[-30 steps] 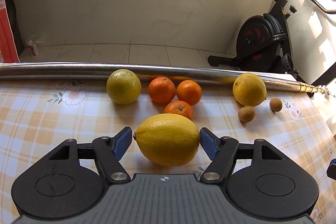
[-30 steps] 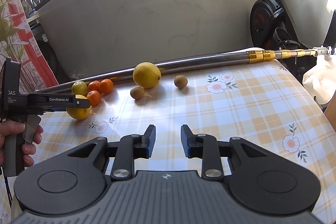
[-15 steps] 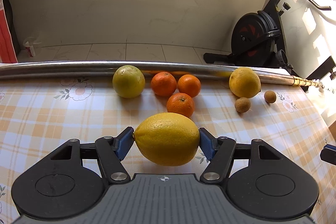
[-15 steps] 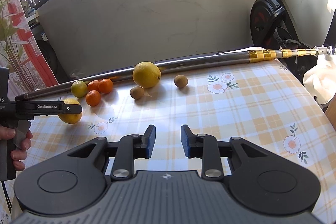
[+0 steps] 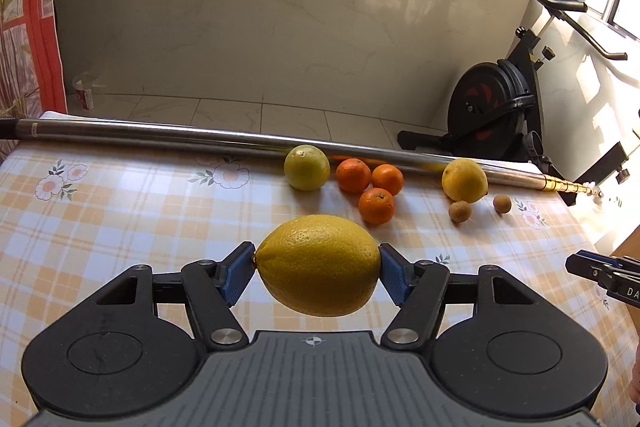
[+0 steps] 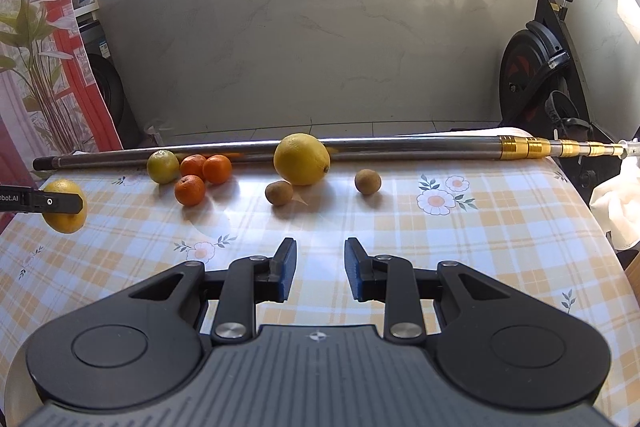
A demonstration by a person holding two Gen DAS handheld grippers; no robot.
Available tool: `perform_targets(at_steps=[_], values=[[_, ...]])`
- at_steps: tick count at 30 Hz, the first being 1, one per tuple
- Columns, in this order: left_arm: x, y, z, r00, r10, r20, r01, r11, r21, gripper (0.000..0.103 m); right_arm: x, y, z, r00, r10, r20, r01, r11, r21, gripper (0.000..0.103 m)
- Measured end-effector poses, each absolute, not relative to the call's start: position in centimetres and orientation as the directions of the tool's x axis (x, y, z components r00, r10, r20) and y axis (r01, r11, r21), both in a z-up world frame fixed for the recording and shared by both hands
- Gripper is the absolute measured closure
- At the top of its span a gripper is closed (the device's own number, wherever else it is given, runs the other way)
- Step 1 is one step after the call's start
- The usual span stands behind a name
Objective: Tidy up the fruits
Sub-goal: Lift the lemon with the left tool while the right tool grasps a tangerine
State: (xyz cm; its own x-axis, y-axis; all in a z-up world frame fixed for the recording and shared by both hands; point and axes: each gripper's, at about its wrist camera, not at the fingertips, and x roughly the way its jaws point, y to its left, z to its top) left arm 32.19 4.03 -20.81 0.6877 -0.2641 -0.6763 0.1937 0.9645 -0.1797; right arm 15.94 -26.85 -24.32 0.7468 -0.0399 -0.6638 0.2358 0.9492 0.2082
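Left gripper (image 5: 318,267) pinched one lemon (image 5: 318,265) aloft — right gripper (image 6: 320,269) hung pressed together, empty; remaining fruit unsorted across the tabletop (image 5: 120,219).

- Yellow lemons: two, one (image 5: 318,265) off the tablecloth, one (image 5: 464,180) at the far edge.
- Greenish citrus (image 5: 307,167): one.
- Mandarins: three, clustered (image 5: 353,175) (image 5: 387,179) (image 5: 376,205).
- Small brown fruits: two (image 5: 459,211) (image 5: 501,203).
- Metal pole (image 5: 160,134): one.
- Exercise bike (image 5: 492,107): one.
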Motion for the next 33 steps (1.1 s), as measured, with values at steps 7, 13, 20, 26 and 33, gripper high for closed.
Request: perform_targets(at_steps=[7,13,20,26,33], values=[[30.1,7.3,-19.7,0.736,-0.195,-0.649,0.102,0.979,-0.178,0.034,17.9,-27.8,-25.3,0.772,-0.069,-0.632,0.245,0.95,0.195,0.074],[29.1,8.7,-19.5,0.755,-0.168,-0.633,0.03,0.974,-0.223,0.034,20.1,-28.7,-27.1,0.771,-0.098,-0.63,0.289,0.934,0.209,0.073],[28.0,9.5,-19.7,0.764,-0.128,-0.633,-0.006,0.979,-0.204,0.034,23.4,-25.8,-26.5,0.788,0.019,-0.615,0.145,0.966,0.215,0.073],[27.2,10.4,-20.2,0.762,-0.117,-0.637,-0.054,0.969,-0.242,0.034,27.6,-21.0,-26.0,0.779,0.105,-0.618,-0.046,0.993,0.11,0.073],[26.7,10.8,-20.9,0.757,-0.118,-0.643,-0.062,0.966,-0.25,0.034,30.7,-17.4,-27.2,0.744,0.175,-0.644,-0.163,0.983,0.079,0.071]])
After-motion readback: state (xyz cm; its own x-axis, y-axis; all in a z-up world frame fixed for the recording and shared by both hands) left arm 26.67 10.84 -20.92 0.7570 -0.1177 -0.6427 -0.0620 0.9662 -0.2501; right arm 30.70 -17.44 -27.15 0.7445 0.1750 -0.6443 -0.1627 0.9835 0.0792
